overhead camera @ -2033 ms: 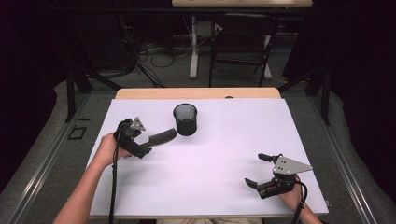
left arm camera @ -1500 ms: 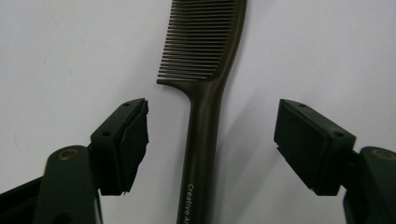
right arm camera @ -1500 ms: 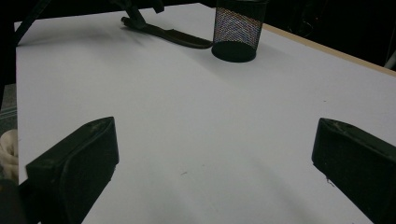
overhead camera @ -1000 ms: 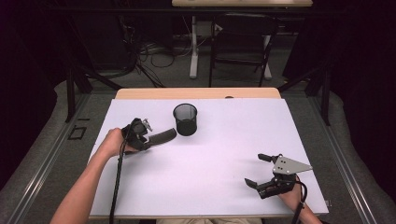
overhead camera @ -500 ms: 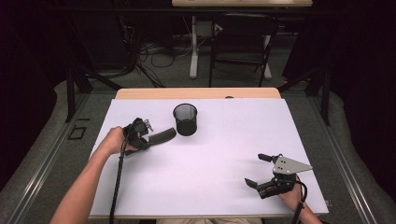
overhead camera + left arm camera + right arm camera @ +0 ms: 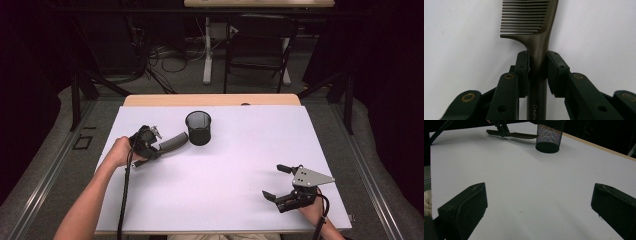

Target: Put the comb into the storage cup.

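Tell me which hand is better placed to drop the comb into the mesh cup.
Left. Its tool is clamped on the comb beside the mesh cup; the right tool sits open and far off.

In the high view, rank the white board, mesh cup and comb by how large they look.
1. White board, by far the largest.
2. Mesh cup.
3. Comb: its visible part looks about as long as the cup is tall but thinner; the left gripper covers its handle, so cup versus comb is unsure.
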